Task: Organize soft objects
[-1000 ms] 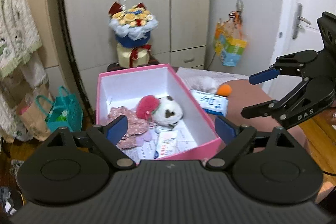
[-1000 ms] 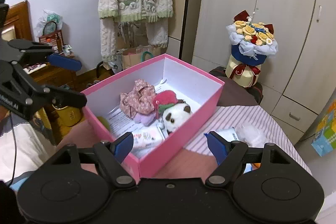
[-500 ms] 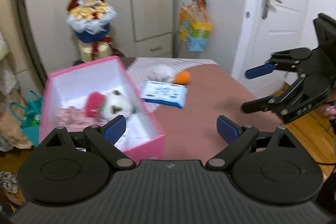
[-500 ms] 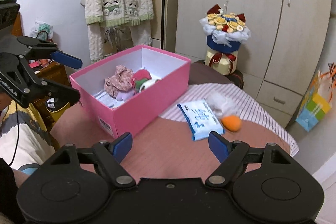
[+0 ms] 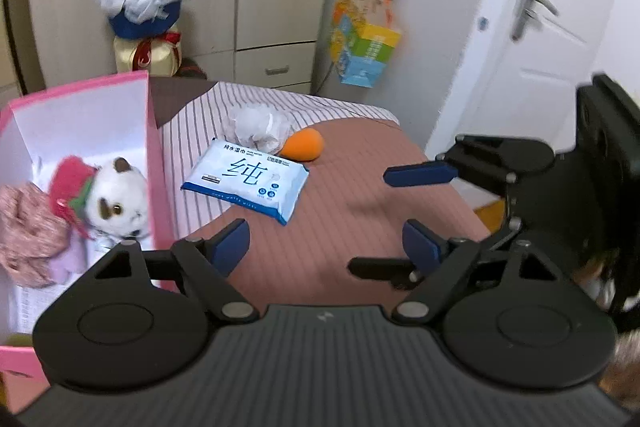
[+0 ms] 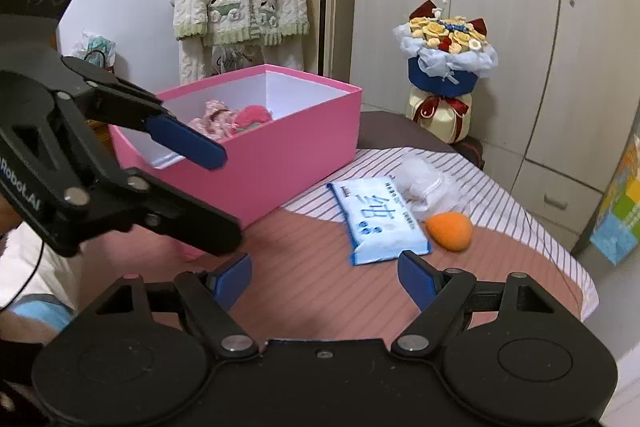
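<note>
Right now the left gripper (image 5: 326, 245) is closing on nothing and the right gripper (image 6: 324, 277) gapes empty over the table (image 6: 320, 279); wipes pack (image 5: 246, 183), orange sponge (image 5: 304, 145) and crumpled white bag (image 5: 258, 127) lie beside the pink box (image 6: 280, 155)

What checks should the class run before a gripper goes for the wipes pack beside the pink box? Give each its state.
1. Wipes pack lies flat and uncovered: ok.
2. Right gripper empty and open: ok.
3. Left gripper empty, jaws closing: ok.
4. Pink box open on top, with room: ok.
5. Orange sponge apart from the pack: cannot tell.
6. Plastic bag off the pack: not ok, it overlaps one edge.
</note>
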Demonstrator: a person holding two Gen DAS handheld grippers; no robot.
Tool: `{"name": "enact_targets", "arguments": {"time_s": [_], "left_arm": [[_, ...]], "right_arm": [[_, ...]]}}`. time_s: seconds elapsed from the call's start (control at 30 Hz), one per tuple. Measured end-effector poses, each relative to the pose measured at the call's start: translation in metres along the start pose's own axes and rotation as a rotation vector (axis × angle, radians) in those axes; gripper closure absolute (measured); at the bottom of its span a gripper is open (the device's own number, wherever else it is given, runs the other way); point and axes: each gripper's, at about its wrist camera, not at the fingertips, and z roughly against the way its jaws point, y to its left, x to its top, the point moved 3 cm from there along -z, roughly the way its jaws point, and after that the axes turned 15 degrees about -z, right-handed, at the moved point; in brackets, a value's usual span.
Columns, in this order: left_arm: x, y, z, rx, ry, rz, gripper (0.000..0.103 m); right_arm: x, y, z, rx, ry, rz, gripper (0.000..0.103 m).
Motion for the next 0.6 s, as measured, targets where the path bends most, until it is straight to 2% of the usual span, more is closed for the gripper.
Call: {"name": "enact_targets", "arguments": {"time_s": [0.07, 0.23, 0.37, 0.43, 0.53, 0.6], "left_arm": [[0.003, 0.005, -0.016, 0.042, 0.000, 0.031, 0.024], [0.010, 0.016, -0.051, 0.168, -0.016, 0.065, 0.024], [0.014, 0.024, -0.076, 0.154, 0.006, 0.107, 0.030], [0.013, 0.026, -0.088, 0.182, 0.024, 0.118, 0.034], [0.010, 0.032, -0.101, 0.186, 0.043, 0.158, 0.035], [0.007, 0.037, -0.110, 0.189, 0.057, 0.194, 0.035]], "right_arm": [[0.001, -0.008, -0.012, 0.003, -0.003, 0.014, 0.019], [0.008, -0.022, -0.041, 0.014, 0.036, -0.002, 0.019], [0.008, -0.026, -0.065, 0.009, 0.041, 0.039, 0.018], [0.008, -0.031, -0.076, -0.007, 0.042, 0.062, 0.018], [0.008, -0.038, -0.091, -0.019, 0.048, 0.089, 0.017], [0.009, -0.046, -0.102, -0.035, 0.082, 0.075, 0.017]]}}
